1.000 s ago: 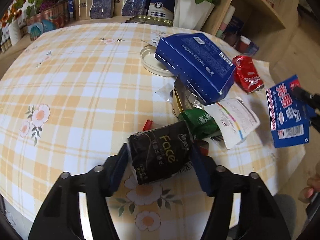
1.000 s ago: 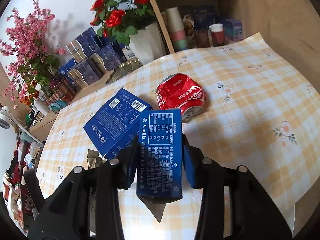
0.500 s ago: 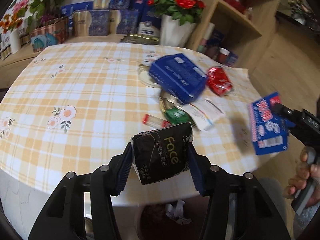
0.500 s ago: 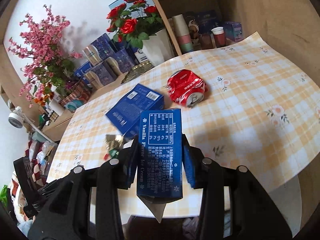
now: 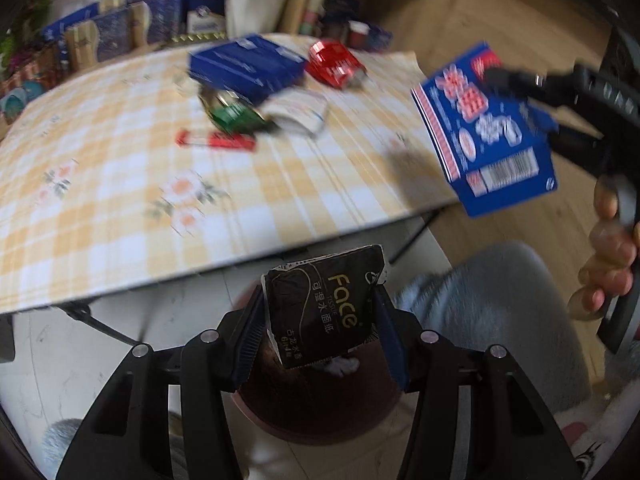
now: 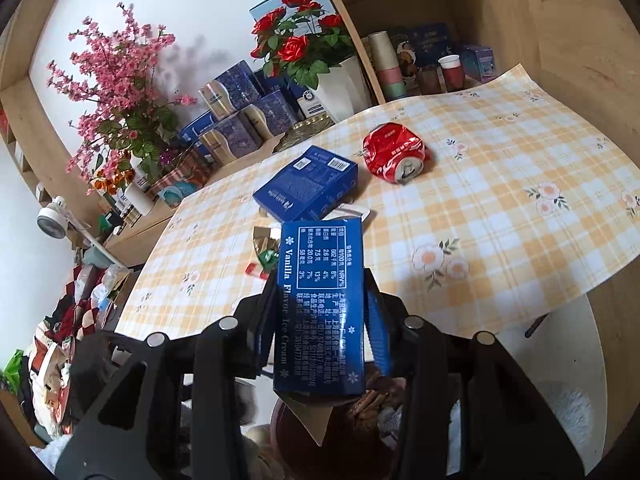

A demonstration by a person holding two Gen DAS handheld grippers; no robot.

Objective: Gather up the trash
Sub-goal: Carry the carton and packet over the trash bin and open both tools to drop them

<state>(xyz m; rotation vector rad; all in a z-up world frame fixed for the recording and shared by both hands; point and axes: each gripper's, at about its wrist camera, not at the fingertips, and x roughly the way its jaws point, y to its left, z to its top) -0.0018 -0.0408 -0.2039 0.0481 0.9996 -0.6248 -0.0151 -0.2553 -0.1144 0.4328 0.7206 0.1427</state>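
My left gripper (image 5: 320, 312) is shut on a black "Face" tissue pack (image 5: 326, 310), held off the table's front edge above a dark reddish-brown bin (image 5: 316, 412) on the floor. My right gripper (image 6: 320, 300) is shut on a blue ice cream box (image 6: 320, 308), also past the table edge, with the bin (image 6: 340, 432) below it. The same box (image 5: 486, 128) appears at the right of the left wrist view. On the yellow checked table (image 5: 120, 200) lie a crushed red can (image 6: 394, 152), a blue carton (image 6: 308, 188), a green wrapper (image 5: 234, 118) and a red stick wrapper (image 5: 216, 142).
Flower pots, gift boxes and a wooden shelf with cups (image 6: 390, 68) line the table's far side. A person's hand (image 5: 608, 256) grips the right handle, and a grey-clad knee (image 5: 492, 304) is beside the bin. Clutter sits on the floor at the left (image 6: 60, 340).
Both grippers have drawn back from over the table to beyond its front edge, each carrying its item. The bin has come into view beneath them. The left gripper has also rolled.
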